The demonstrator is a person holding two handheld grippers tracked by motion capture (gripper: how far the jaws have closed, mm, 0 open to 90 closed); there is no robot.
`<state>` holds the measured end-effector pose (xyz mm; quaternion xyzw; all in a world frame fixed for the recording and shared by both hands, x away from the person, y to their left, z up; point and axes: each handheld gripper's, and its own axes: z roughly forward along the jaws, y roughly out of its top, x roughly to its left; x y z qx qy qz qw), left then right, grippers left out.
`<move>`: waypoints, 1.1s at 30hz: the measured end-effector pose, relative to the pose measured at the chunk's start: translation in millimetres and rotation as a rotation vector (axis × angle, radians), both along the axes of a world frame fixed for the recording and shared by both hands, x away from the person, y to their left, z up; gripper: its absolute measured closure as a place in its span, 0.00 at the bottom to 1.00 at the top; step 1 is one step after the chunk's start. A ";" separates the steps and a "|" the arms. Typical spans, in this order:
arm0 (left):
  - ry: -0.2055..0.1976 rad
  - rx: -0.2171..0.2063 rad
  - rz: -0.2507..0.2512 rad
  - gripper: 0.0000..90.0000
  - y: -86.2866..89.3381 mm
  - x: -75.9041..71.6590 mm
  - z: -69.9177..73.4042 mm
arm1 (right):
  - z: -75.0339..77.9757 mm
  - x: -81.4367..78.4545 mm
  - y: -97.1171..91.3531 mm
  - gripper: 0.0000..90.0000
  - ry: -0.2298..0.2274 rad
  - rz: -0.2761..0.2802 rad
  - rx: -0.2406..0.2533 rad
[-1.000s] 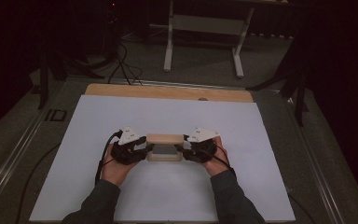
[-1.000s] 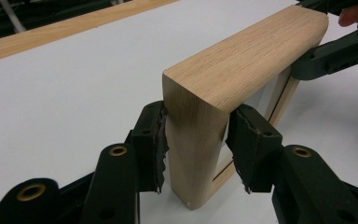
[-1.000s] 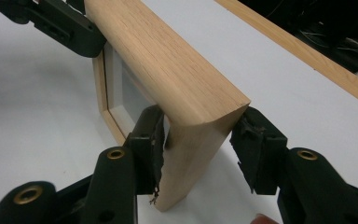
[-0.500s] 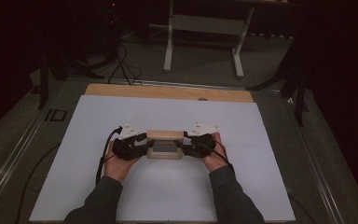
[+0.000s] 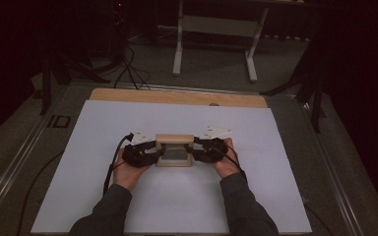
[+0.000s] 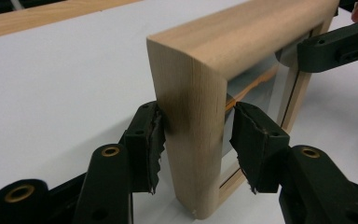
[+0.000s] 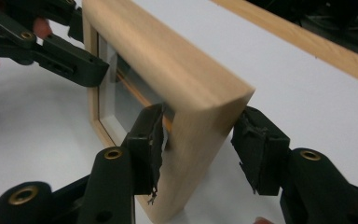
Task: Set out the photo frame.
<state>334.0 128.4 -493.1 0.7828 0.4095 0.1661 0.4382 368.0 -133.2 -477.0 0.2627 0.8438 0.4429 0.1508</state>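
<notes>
Now at the release step: wooden frame (image 6: 200, 107) stands upright on the white board (image 5: 103, 128) between both grippers. Left gripper (image 6: 198, 140) has just been opening, one pad off the end post; right gripper (image 7: 200, 140) likewise spread around the other end. Next, likely: back both straight off without tipping it.

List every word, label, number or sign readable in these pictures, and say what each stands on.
No text can be read anywhere.
Wooden frame: plain wood and glass, no print.
White table sheet: blank.
Dark rectangular outline mark beside the sheet in the high view: a sign, no legible characters.
Grey plates on the left gripper and right gripper: faint marks, too small to read.
</notes>
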 end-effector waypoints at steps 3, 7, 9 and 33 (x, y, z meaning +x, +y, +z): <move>0.006 -0.001 -0.001 0.59 -1.1 1.6 -2.1 | -3.7 1.9 -0.2 0.58 0.015 -0.008 -0.020; 0.008 -0.010 -0.005 0.59 -1.3 3.3 -3.6 | -5.5 2.8 -0.2 0.58 0.026 -0.016 -0.019; 0.007 -0.016 -0.009 0.59 -1.6 4.1 -4.2 | -5.5 3.0 -0.7 0.58 0.029 -0.019 -0.017; 0.063 -0.039 -0.038 0.48 -5.4 12.9 -8.3 | -11.0 3.8 -5.9 0.45 0.076 -0.038 0.008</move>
